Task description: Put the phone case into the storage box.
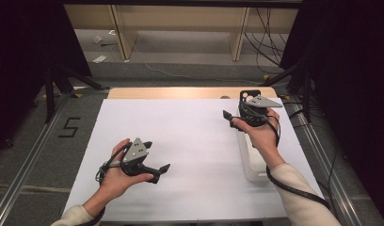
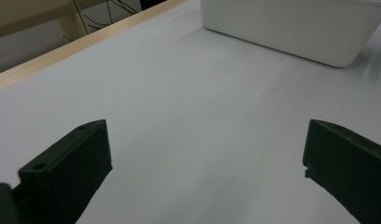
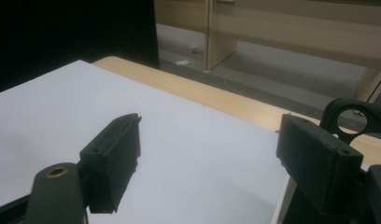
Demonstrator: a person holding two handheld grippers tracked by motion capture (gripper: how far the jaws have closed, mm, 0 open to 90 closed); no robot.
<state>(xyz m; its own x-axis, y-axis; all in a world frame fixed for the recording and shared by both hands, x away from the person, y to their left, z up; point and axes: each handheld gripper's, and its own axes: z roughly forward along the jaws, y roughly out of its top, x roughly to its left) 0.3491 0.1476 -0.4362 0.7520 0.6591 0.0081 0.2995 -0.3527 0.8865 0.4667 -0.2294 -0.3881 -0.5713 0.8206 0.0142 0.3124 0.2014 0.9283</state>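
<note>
My left gripper (image 1: 156, 156) is held low over the near-left part of the white sheet (image 1: 190, 136), open, its jaws wide apart. In the left gripper view the left gripper (image 2: 205, 135) has only bare sheet between its jaws. My right gripper (image 1: 235, 108) is held at the far right of the table, above the far end of a white bin (image 1: 252, 162). It is open, and in the right gripper view the right gripper (image 3: 212, 140) has nothing between its jaws. The same white bin (image 2: 291, 28) stands ahead and to the right in the left gripper view.
The wooden table edge (image 1: 180, 92) runs along the far side of the sheet. A black part with a round hole (image 3: 352, 116) stands just beyond the right jaw; I cannot tell what it belongs to. Wooden shelving (image 1: 180, 23) and cables lie on the floor beyond.
</note>
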